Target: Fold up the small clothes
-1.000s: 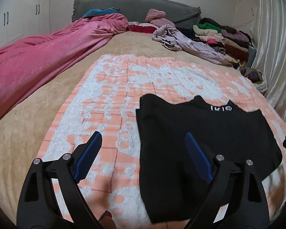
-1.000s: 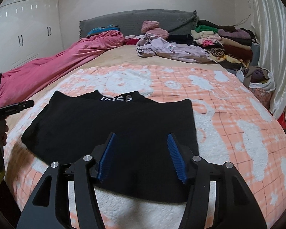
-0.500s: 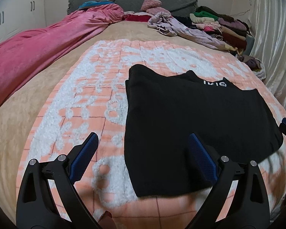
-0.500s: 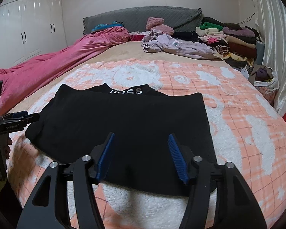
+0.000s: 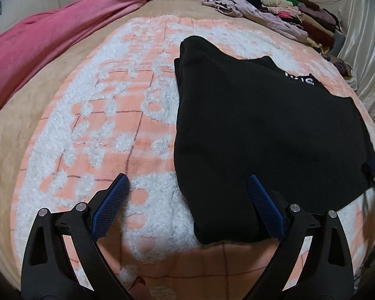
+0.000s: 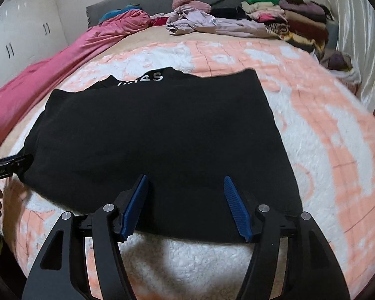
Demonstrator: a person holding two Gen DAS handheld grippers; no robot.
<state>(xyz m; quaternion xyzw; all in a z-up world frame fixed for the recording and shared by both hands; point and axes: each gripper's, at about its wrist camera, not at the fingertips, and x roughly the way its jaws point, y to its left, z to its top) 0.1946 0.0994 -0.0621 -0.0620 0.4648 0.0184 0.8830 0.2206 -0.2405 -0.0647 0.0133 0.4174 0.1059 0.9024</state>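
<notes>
One flat black garment [image 6: 157, 135] on fleecy blanket [image 6: 337, 130]

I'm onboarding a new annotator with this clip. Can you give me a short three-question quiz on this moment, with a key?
1. True or false: the black garment lies flat on the peach-and-white blanket.
2. Which gripper straddles the garment's near left corner, one finger over cloth and one over blanket? A) left gripper B) right gripper
3. Fill in: the white lettering sits at the garment's ____ edge.

Key
1. True.
2. A. The right gripper has both fingers over the black cloth at the near edge.
3. Far, toward the clothes pile.
</notes>
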